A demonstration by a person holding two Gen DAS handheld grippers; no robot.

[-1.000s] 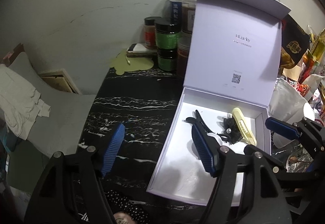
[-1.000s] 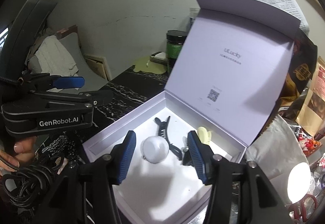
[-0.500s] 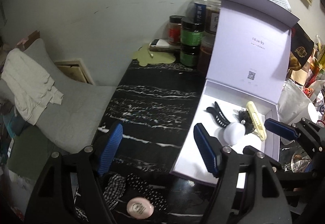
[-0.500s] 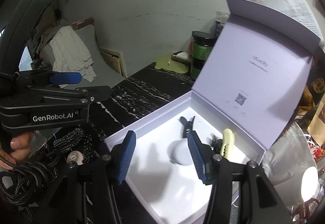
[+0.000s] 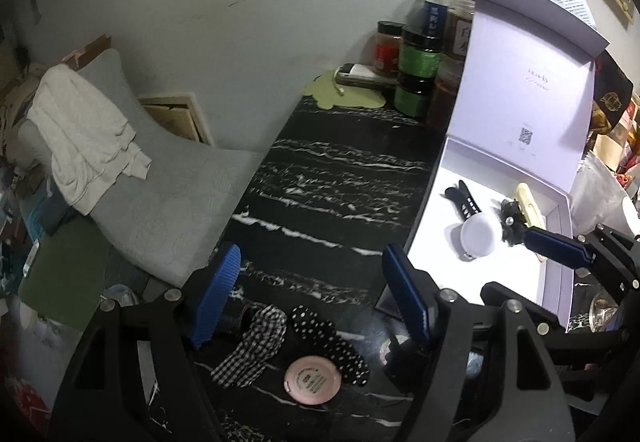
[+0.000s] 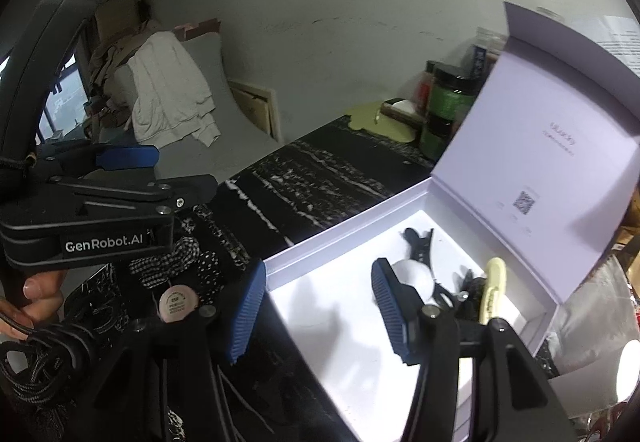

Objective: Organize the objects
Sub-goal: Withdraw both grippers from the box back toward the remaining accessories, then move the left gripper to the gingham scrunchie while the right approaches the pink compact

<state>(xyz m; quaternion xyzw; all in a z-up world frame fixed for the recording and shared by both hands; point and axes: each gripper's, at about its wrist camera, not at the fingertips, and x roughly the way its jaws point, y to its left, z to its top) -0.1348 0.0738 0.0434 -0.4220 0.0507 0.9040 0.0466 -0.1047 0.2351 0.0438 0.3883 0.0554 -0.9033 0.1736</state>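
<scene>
Left gripper [image 5: 312, 298] jaws gaped empty above round pink compact [image 5: 313, 380] at six o'clock; right gripper [image 6: 318, 312] jaws half-spread, empty. Best: descend, straddle compact squarely.

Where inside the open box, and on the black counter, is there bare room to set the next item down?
The white box has a bare floor in its near half, ahead of the white round case. The far right corner is crowded with clips. The counter is bare between the jars and the checked fabric by the pink compact.

Jars [image 5: 419, 57], pillow [image 5: 160, 197], perhaps towel [image 5: 82, 137]
</scene>
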